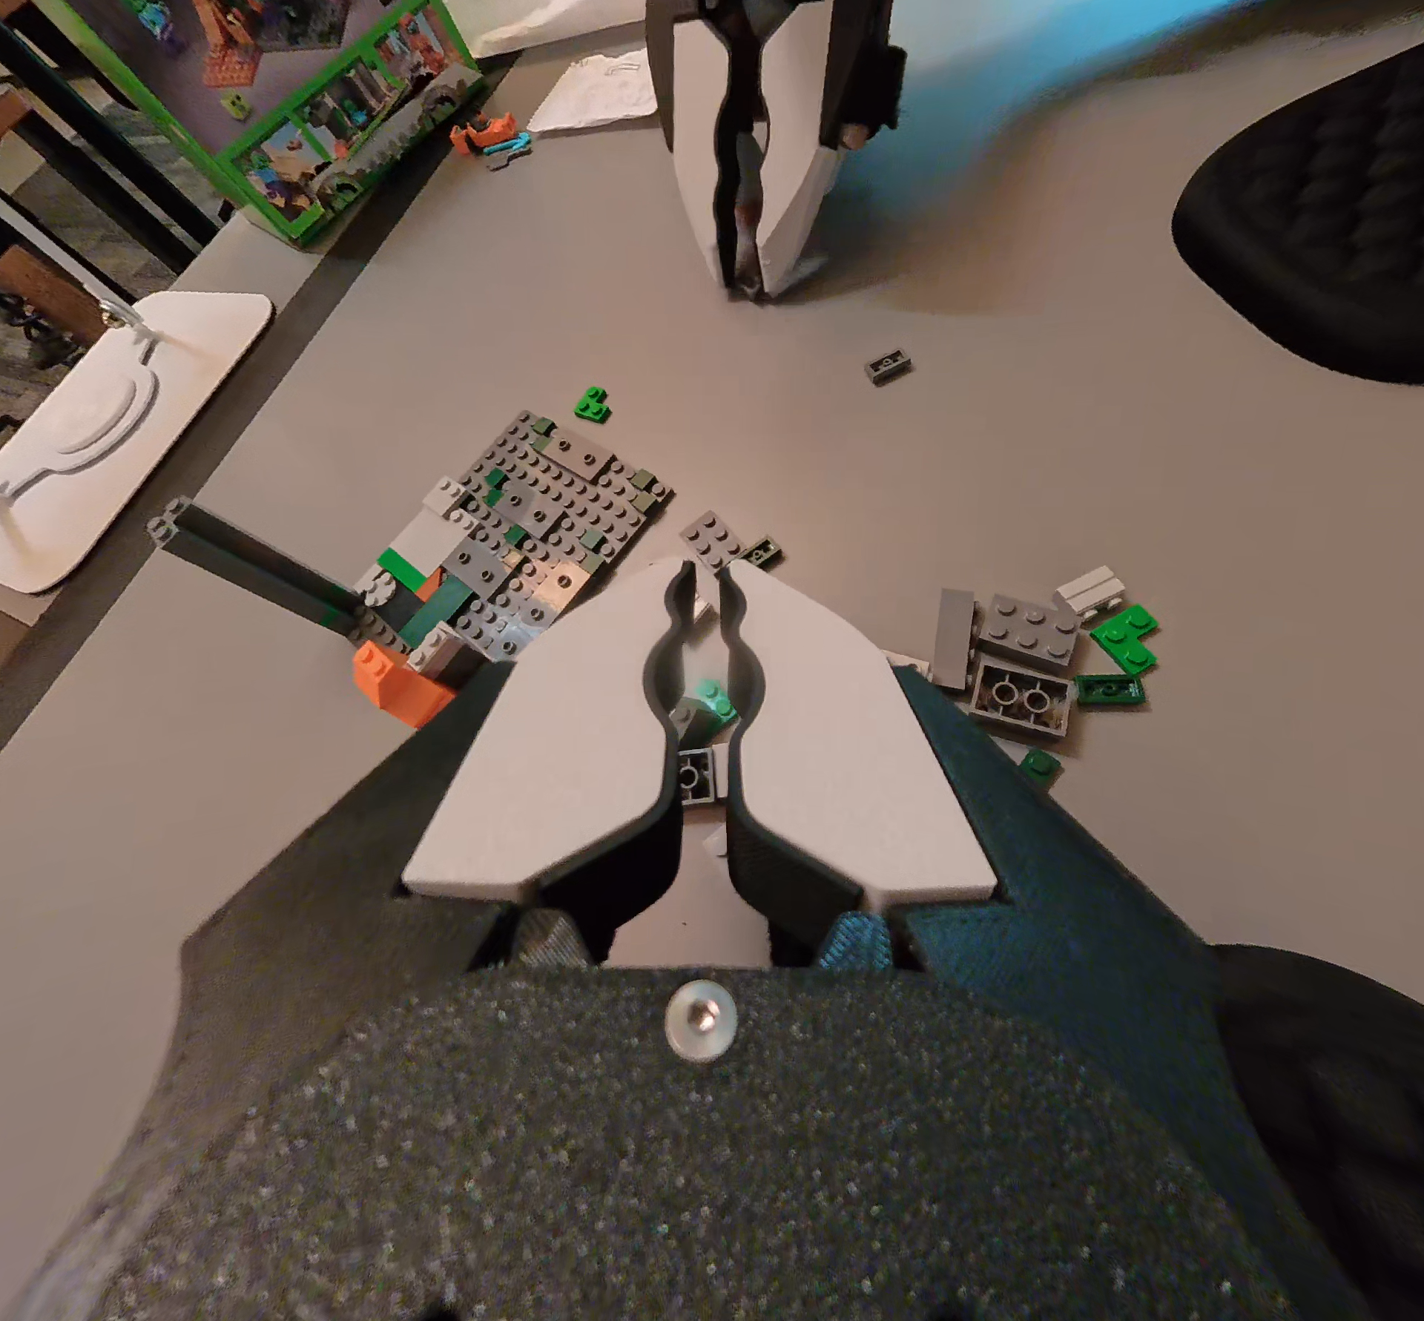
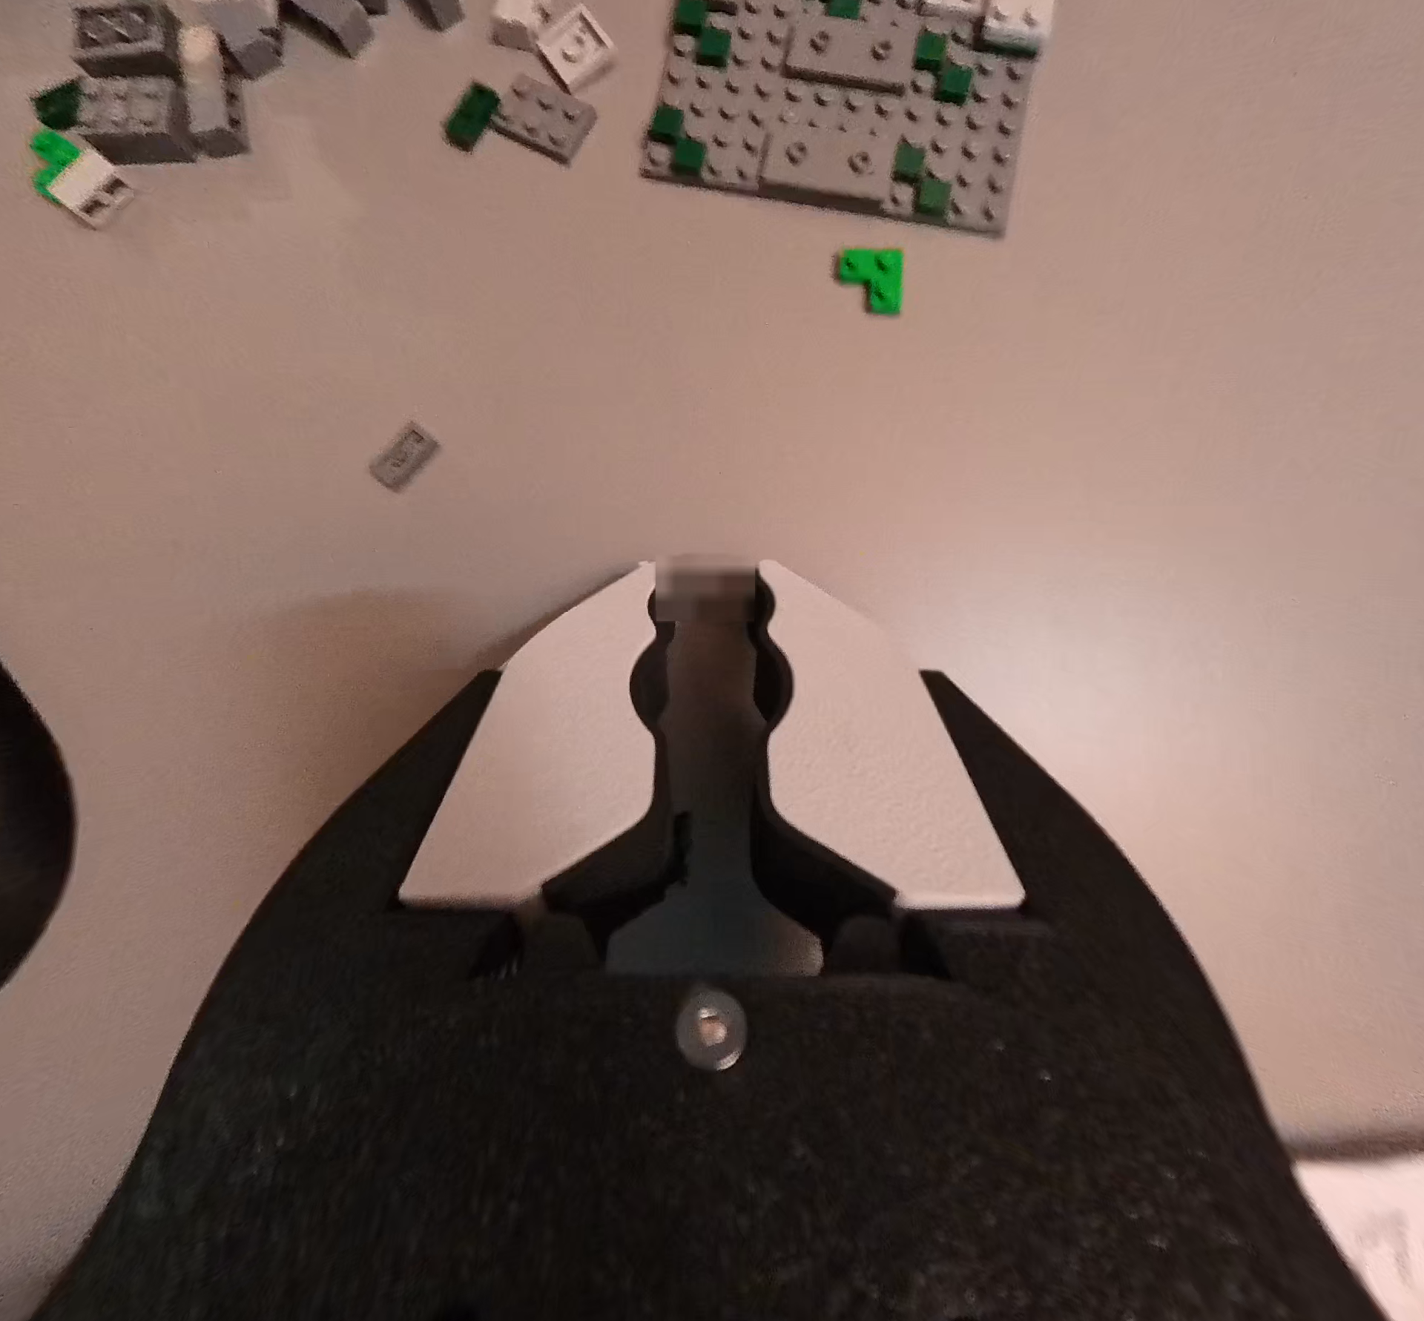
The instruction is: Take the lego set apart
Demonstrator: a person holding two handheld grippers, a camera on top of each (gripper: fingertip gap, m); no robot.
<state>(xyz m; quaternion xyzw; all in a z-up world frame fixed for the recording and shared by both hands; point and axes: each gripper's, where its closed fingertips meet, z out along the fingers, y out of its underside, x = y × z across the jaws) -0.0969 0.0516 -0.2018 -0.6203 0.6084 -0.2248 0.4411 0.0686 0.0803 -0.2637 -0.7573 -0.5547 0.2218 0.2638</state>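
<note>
Two handheld grippers work over a grey table. Left gripper: fingers nearly together with only a thin slit at the tips, hovering over loose bricks; nothing visibly held between them, so read it as clenched on nothing. Right gripper: in its own view a mosaic patch covers the gap between the tips, so whether it grasps a piece cannot be told; in the left wrist view it appears at 12 o'clock, tips down at the table and close together around something small and dark. Grey studded baseplate, the remaining assembly, lies flat at 12 to 1 o'clock in the right wrist view, carrying dark green pieces and smooth grey tiles. Green L-shaped plate lies just beside its near edge. Pile of loose grey, white and green bricks sits at 10 to 11 o'clock. Small grey plate lies alone, well apart from both. Set box stands at 11 o'clock in the left wrist view.
</note>
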